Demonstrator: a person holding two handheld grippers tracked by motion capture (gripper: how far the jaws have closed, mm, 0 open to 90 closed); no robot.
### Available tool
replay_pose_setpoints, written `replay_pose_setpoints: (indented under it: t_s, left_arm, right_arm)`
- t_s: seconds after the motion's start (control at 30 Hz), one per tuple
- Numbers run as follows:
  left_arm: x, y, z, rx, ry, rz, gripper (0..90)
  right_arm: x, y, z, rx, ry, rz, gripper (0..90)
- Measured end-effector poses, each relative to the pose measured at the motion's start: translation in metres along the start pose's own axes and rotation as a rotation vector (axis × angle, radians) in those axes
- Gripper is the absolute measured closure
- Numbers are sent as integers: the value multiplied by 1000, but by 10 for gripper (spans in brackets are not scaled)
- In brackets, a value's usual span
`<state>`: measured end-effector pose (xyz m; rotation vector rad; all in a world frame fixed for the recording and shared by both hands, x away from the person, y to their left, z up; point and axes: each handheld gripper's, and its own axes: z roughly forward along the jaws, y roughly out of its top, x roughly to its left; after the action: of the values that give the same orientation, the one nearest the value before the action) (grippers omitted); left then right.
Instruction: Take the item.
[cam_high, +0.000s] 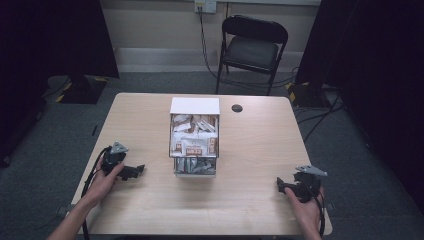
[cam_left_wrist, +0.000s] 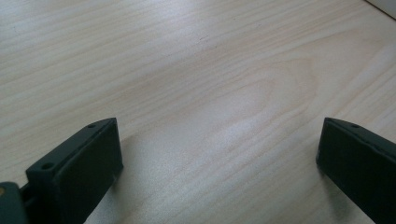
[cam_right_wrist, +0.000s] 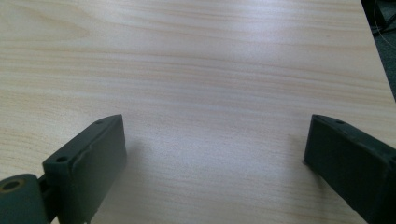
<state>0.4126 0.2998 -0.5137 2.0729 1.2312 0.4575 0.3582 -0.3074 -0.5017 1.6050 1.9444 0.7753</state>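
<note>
Table (cam_high: 150, 210) of pale wood fills the middle of the high view, and at its centre stands a box (cam_high: 195, 106), its white lid flap raised at the far end and its long axis running away from the person, from the near edge toward the far one. Packets (cam_high: 194, 142) crowd its inside, light ones with brown labels in the far and middle parts and greyer ones at the near end; I cannot tell whether dividers separate them. Left gripper (cam_high: 134, 171) rests on the table to the left of the box, near its near corner, jaws pointing right toward it. Right gripper (cam_high: 281, 186) lies well apart from the box, near the table's right front corner, jaws pointing left. Both grippers are released: in the left gripper view the left gripper (cam_left_wrist: 219, 154) shows its jaws spread wide over bare wood, and in the right gripper view the right gripper (cam_right_wrist: 215, 149) shows the same, with nothing between them. So the box lies ahead and to the right of the left hand, and ahead and well to the left of the right hand. By that spacing the left gripper looks the nearer one to reach for the packets.
</note>
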Motion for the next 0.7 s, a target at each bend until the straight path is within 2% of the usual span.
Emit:
replay_pose_setpoints:
  t_s: [0.27,0.3,0.33,0.37,0.53,0.7]
  left_arm:
    - [0,0,0,0,1,2,0]
    - [0,0,0,-2,1,0,0]
    - [0,0,0,-2,1,0,0]
    - [0,0,0,-2,1,-1,0]
    - [0,0,0,-2,1,0,0]
    - [0,0,0,-2,1,0,0]
  right_arm:
    - [0,0,-1,-3,-4,17,64]
    - [0,-1,-2,-11,-6,24,102]
    - [0,-1,-2,-11,-6,24,102]
    - [1,0,-3,-12,-2,21,131]
    - [1,2,-4,0,22,34,138]
    - [3,4,-7,13,66,53,148]
